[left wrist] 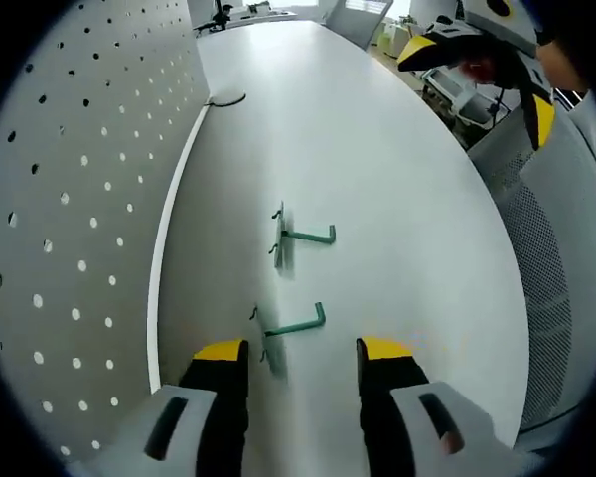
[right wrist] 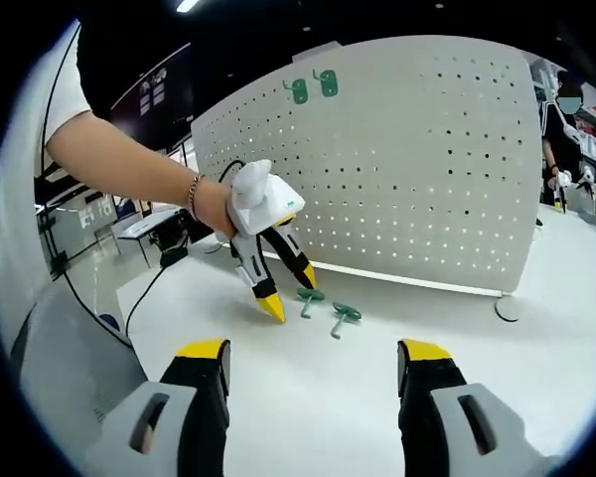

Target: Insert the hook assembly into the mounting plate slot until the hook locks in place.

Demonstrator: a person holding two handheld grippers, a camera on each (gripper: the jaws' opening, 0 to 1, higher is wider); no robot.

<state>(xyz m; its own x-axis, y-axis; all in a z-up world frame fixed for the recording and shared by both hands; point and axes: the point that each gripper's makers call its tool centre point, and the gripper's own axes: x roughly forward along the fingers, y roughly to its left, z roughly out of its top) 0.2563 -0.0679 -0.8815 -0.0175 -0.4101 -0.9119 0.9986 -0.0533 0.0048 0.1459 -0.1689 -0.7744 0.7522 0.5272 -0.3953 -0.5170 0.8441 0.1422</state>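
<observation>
Two green hooks [left wrist: 300, 323] loose on table [left wrist: 397, 149] beside pegboard [left wrist: 70, 199]; left gripper [left wrist: 303, 350] spread, right gripper [right wrist: 313, 348] spread; insertion not yet begun

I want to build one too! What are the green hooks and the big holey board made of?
Green hooks: probably metal wire with matte green coating; they look thin and stiff. Holey board: likely painted white sheet metal, smooth with even punched holes, though it could be plastic.

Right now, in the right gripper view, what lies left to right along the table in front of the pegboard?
Left gripper → first green hook → second green hook → black ring by the pegboard's end.
</observation>
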